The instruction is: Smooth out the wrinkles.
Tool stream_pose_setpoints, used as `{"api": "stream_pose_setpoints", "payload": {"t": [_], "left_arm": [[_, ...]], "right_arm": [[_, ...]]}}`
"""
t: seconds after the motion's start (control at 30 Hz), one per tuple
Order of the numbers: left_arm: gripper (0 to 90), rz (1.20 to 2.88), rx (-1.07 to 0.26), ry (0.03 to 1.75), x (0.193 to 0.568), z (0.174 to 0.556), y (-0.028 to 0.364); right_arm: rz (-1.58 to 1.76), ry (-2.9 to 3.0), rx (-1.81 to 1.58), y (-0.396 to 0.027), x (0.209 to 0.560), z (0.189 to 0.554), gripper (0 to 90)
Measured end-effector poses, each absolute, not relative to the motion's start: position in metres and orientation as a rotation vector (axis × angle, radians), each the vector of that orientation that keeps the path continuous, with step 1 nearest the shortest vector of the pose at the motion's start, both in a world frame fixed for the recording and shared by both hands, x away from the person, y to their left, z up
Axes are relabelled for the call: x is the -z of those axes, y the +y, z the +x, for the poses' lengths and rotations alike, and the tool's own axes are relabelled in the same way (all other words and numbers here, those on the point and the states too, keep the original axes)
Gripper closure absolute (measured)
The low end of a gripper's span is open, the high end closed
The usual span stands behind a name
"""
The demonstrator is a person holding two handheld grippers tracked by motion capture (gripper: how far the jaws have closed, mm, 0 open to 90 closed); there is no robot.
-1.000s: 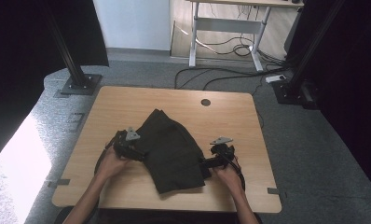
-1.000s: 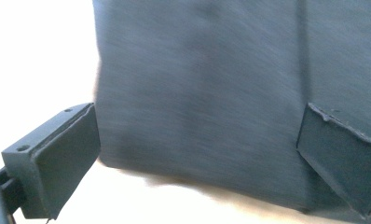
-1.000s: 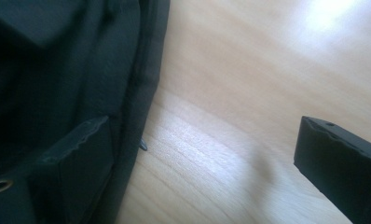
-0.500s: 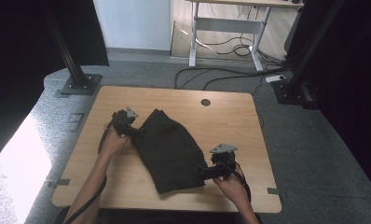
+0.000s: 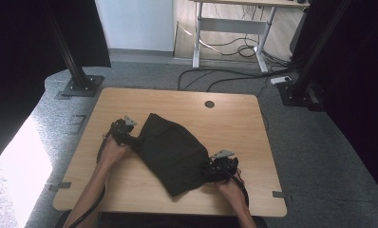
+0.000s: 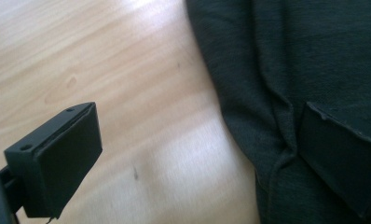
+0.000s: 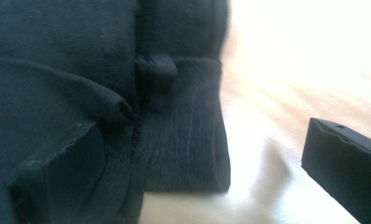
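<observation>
Both pairs of jaws stand wide, one jaw on the cloth (image 5: 173, 152) and one over bare table (image 5: 130, 102), pressing on nothing. The right gripper's (image 5: 219, 167) jaws have just been opening, with the cloth's folded hem (image 7: 183, 135) between them; the left gripper (image 5: 126, 134) straddles an edge at the cloth's 10 o'clock corner. The dark cloth lies folded mid-table, right gripper at its 4 o'clock. It looks soft, light and limp, so it will likely sag and unfold; best taken at the thick seamed corners.
</observation>
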State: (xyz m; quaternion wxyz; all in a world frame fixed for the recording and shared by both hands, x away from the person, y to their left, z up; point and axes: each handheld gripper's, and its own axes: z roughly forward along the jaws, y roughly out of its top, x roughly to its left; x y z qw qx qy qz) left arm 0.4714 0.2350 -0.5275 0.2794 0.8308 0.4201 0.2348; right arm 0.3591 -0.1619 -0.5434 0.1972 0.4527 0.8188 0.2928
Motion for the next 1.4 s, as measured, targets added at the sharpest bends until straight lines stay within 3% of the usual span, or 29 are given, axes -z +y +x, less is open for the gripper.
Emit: {"api": "stream_pose_setpoints", "payload": {"t": [0.3, 0.73, 0.9, 1.4], "left_arm": [[0.4, 2.184, -0.558, 1.1, 0.533, 0.428, 0.247], [0.4, 2.182, -0.563, 1.028, 0.534, 0.384, 0.235], [0.0, 2.163, -0.578, 1.011, 0.527, 0.384, 0.239], [0.0, 2.11, -0.577, 1.041, 0.516, 0.379, 0.258]], "right_arm": [[1.336, 2.227, -0.771, -0.181, 0.543, 0.413, 0.0], [1.38, 2.184, -0.813, -0.185, 0.545, 0.476, 1.5], [1.356, 2.174, -0.845, -0.186, 0.532, 0.471, 5.2], [1.287, 2.177, -0.913, -0.208, 0.503, 0.436, 2.8]]}}
